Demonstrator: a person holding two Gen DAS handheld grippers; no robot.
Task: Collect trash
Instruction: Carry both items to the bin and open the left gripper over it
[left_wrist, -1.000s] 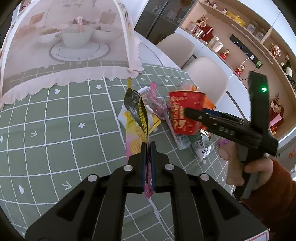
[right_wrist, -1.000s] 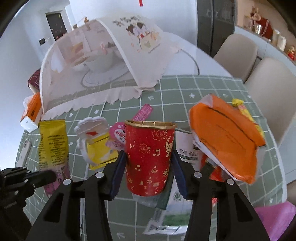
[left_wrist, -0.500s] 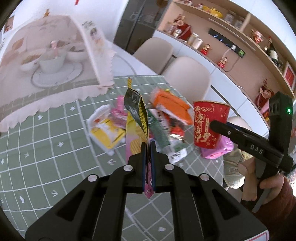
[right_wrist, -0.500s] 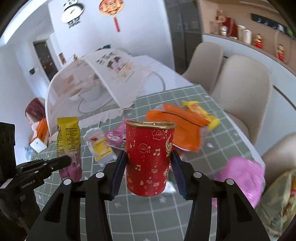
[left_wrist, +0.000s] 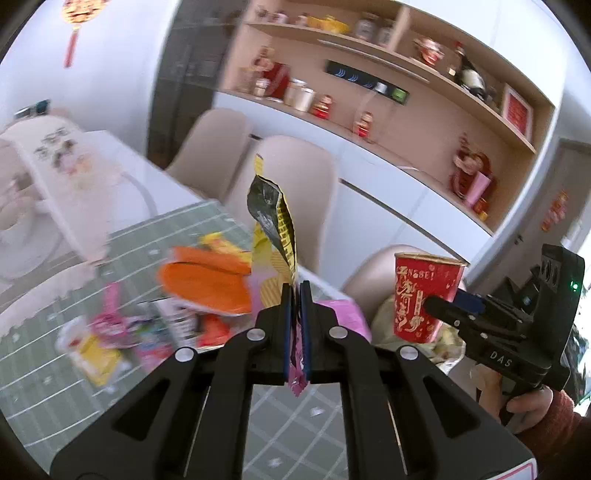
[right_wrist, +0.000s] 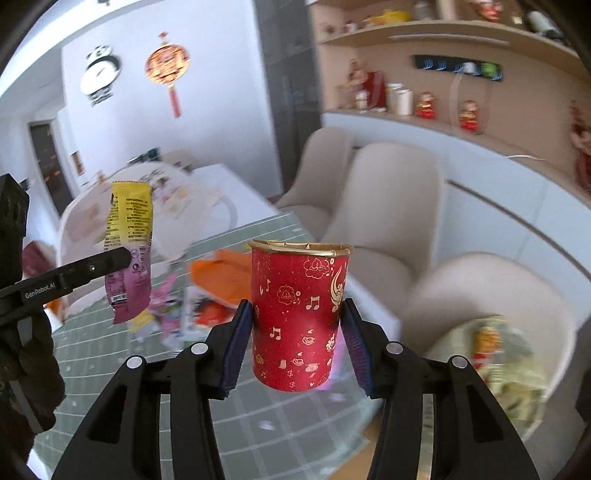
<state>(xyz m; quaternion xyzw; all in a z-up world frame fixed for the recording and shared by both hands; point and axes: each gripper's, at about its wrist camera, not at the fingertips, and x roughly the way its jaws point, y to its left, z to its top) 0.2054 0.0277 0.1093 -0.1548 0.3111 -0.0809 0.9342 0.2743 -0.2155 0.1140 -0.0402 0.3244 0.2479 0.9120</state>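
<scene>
My left gripper (left_wrist: 295, 295) is shut on a yellow and purple snack wrapper (left_wrist: 275, 229), which stands up edge-on between the pads. The right wrist view shows that same wrapper (right_wrist: 129, 251) hanging flat at the left, with the left gripper (right_wrist: 127, 256) pinching it. My right gripper (right_wrist: 295, 321) is shut on an upright red paper cup (right_wrist: 299, 317) with gold patterns, held above the table edge. In the left wrist view the cup (left_wrist: 424, 295) and right gripper (left_wrist: 439, 306) are at the right, with a hand in a red sleeve (left_wrist: 546, 424) below.
Loose trash lies on the green checked tablecloth (left_wrist: 55, 387): an orange bag (left_wrist: 203, 280), pink and yellow wrappers (left_wrist: 103, 332). Beige chairs (right_wrist: 391, 206) stand beyond the table. A trash bag with litter (right_wrist: 491, 362) sits low right. A mesh food cover (left_wrist: 55, 173) is far left.
Both grippers have risen and swung right, away from the food cover and towards the chairs and shelves, each keeping its load. The trash pile now sits lower left.
</scene>
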